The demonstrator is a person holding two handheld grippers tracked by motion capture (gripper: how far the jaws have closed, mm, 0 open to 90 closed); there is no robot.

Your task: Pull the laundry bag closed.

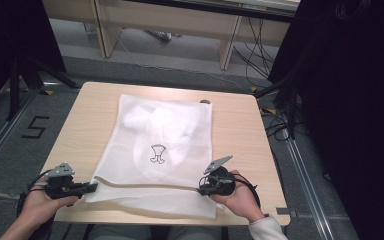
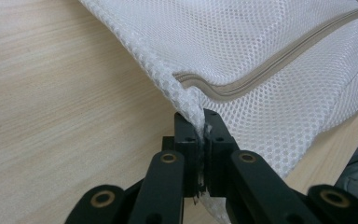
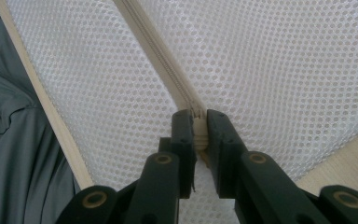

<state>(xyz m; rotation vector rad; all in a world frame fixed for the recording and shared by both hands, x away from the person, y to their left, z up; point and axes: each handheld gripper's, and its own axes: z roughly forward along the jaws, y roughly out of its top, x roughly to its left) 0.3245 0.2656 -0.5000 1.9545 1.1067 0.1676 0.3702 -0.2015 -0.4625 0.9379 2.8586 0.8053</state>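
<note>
Table: a light wooden table (image 1: 240,125) stood on a grey floor, with the person seated at its near edge.
Bag: a white mesh laundry bag (image 1: 165,145) lay flat along the middle of the table, its near end reaching the near edge. A small black printed figure (image 1: 157,154) showed on its upper face, and paler folded contents (image 1: 155,122) showed through the mesh toward the far end.
Zipper: a beige zipper (image 1: 145,185) ran across the bag's near end, from the left corner to the right side.
Left gripper: the left gripper (image 1: 91,187) sat at the bag's near left corner; in the left gripper view its 2 jaws were clamped together on a pinched fold of mesh (image 2: 193,112) right beside the zipper's end (image 2: 186,80).
Right gripper: the right gripper (image 1: 202,189) sat at the zipper's right end; in the right gripper view its 2 jaws were closed on the zipper pull (image 3: 199,127), with the zipper track (image 3: 158,60) running away from them.
Hands: the left hand (image 1: 40,202) and right hand (image 1: 237,197) each held a gripper low over the near edge, well apart.
Clothing: grey fabric (image 3: 14,140) showed beyond the table edge in the right gripper view.
</note>
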